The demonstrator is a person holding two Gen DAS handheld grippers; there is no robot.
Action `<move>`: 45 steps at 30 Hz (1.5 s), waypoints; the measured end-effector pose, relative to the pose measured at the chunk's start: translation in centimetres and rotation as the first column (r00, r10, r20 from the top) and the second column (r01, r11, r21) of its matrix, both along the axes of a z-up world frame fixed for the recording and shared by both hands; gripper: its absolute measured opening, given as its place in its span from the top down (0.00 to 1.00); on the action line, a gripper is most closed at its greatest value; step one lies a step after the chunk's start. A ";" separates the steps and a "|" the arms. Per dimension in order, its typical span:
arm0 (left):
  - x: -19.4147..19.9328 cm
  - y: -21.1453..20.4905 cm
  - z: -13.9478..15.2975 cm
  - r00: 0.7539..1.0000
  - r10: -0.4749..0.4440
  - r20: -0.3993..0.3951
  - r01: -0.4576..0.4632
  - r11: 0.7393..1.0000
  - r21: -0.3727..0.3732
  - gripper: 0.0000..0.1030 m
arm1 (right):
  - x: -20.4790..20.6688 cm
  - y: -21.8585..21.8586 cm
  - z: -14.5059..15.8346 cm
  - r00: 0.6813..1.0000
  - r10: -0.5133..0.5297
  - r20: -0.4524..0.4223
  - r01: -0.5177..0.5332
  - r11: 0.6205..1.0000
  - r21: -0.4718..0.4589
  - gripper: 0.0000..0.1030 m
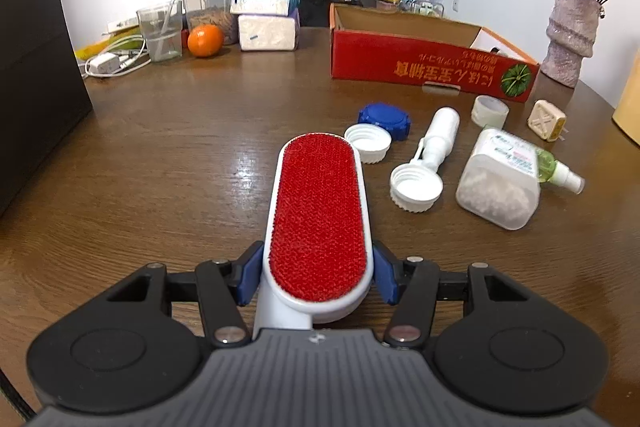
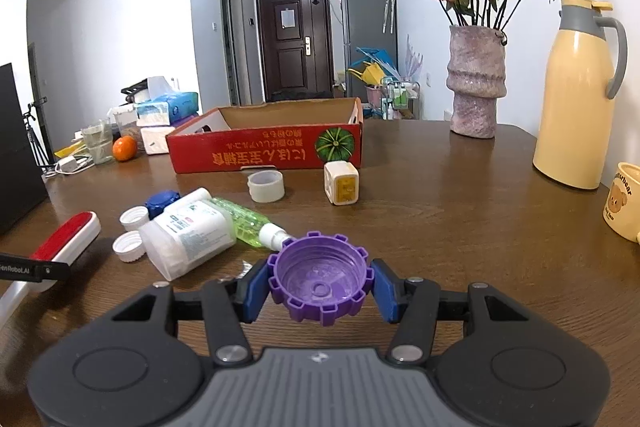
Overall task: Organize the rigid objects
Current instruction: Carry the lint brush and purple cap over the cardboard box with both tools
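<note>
Both jaws are clenched: left gripper [image 1: 318, 277] pinches the lint brush [image 1: 318, 219] by its sides w/ blue pads, red face up, brush sticking out over the table [image 1: 160, 147]; right gripper [image 2: 318, 287] grips the purple cap [image 2: 319, 279], hollow side up. Left view only: white pump bottle [image 1: 440, 137] lying betw. the caps, plus 2 white caps [image 1: 368, 143] & blue cap [image 1: 385, 121] seen clearly. Right view only: yellow thermos [image 2: 576, 95] & bear mug [image 2: 624, 205] at the table's right edge; also the brush from the side, lifted near the left edge. Both show the clear jar [image 1: 498, 181] on its side touching the green spray bottle [image 2: 244, 225], tape roll [image 2: 266, 185] & cube plug [image 2: 341, 183] just before the red box [image 2: 264, 147], vase [image 2: 476, 83] toward the far right corner.
</note>
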State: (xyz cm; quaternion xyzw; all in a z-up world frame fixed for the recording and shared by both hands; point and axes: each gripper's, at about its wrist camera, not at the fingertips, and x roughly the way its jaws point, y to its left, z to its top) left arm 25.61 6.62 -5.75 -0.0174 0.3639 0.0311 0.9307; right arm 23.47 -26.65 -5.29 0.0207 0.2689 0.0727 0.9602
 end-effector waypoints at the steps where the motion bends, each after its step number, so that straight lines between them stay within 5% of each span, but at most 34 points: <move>1: -0.2 -0.1 0.3 1.000 0.001 0.003 -0.001 1.000 0.005 0.45 | -0.1 0.0 0.2 1.000 0.002 0.004 -0.002 1.000 0.001 0.48; 22: 0.2 -2.0 5.3 0.998 0.007 0.063 -0.007 1.000 -0.002 0.45 | 0.4 2.3 3.2 0.997 0.053 0.058 -0.055 0.998 0.025 0.48; 45: 8.0 -2.4 8.6 0.992 0.003 0.125 0.006 0.997 -0.072 0.45 | 8.5 5.9 5.0 0.991 0.099 0.088 -0.100 0.995 0.007 0.48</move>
